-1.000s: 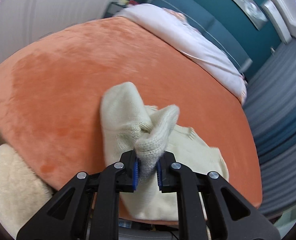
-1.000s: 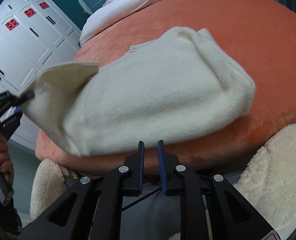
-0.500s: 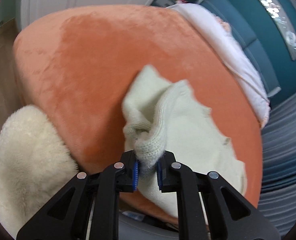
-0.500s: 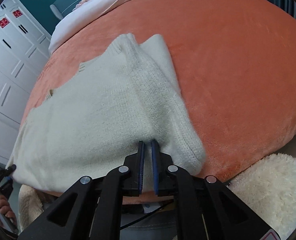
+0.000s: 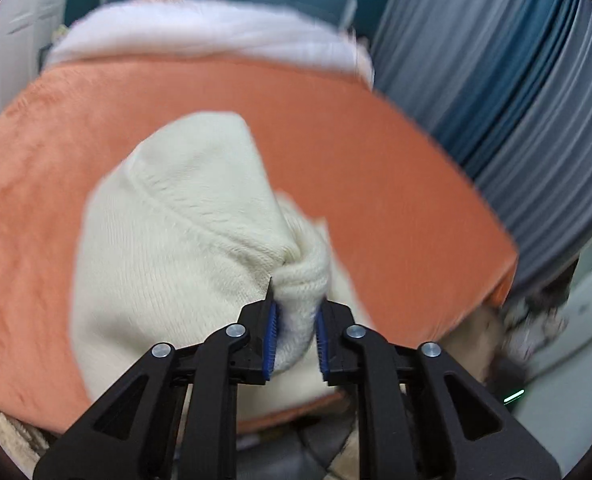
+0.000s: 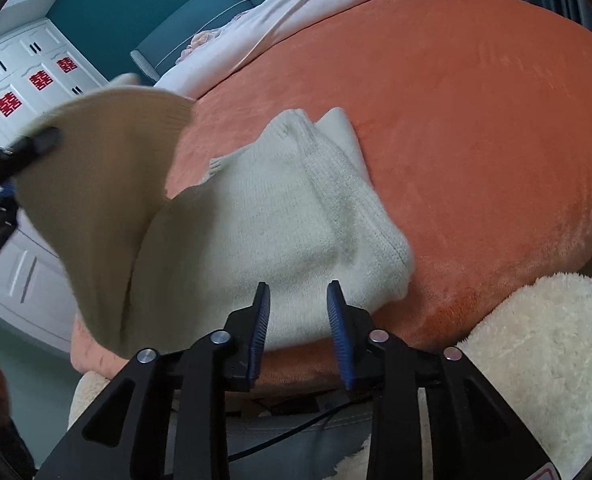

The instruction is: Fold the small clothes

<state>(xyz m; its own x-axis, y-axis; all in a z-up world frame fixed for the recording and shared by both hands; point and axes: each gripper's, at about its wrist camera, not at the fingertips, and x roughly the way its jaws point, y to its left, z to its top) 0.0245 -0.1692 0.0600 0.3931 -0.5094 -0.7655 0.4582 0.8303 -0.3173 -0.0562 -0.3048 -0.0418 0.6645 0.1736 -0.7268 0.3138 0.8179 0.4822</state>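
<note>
One cream knit sweater (image 6: 279, 216) lies on the soft orange blanket (image 6: 476, 120), near the front edge of the bed. Its right side is folded over and lies flat. Its left side is lifted up off the bed like a big flap.

The left gripper (image 5: 296, 320) pinches a bunched bit of the sweater (image 5: 183, 248) between its blue pads, and its jaws are starting to open. The picture from this side is blurry.

The right gripper (image 6: 298, 312) hangs just over the front edge of the sweater. Its jaws are opening and hold nothing.

A pale pink quilt (image 6: 296, 24) lies at the far end of the bed. A fluffy white rug (image 6: 544, 360) sits below the bed on the right. White cupboards (image 6: 27, 80) with red marks stand on the left, and grey-blue curtains (image 5: 516, 80) hang beside the bed.
</note>
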